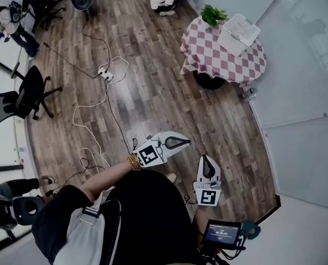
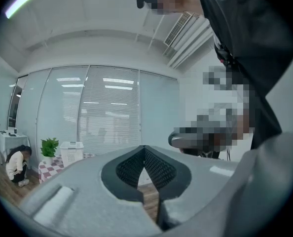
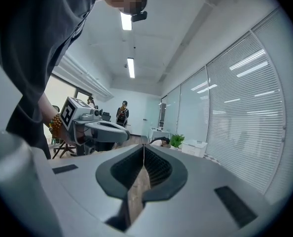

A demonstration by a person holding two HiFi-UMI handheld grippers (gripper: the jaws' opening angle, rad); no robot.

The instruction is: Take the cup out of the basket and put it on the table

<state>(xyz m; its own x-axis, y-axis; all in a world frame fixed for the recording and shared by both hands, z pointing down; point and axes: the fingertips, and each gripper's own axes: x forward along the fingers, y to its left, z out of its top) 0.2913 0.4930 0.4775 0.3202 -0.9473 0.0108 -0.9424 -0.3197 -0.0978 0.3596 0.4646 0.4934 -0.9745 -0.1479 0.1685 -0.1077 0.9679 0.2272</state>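
Plainly, the left gripper [image 1: 181, 142] and right gripper [image 1: 207, 162] are both closed and empty. The basket [image 1: 238, 33] sits on the table [image 1: 208, 57], well apart at one o'clock, neither gripper clearly nearer. The cup, presumably inside, isn't visible.

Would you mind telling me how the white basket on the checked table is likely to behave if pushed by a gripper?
The white basket looks like thin plastic, so it is probably light and easy to shove. It sits on a checked cloth, which may bunch rather than let it glide. The plant stands close by, so a push that way might topple it.
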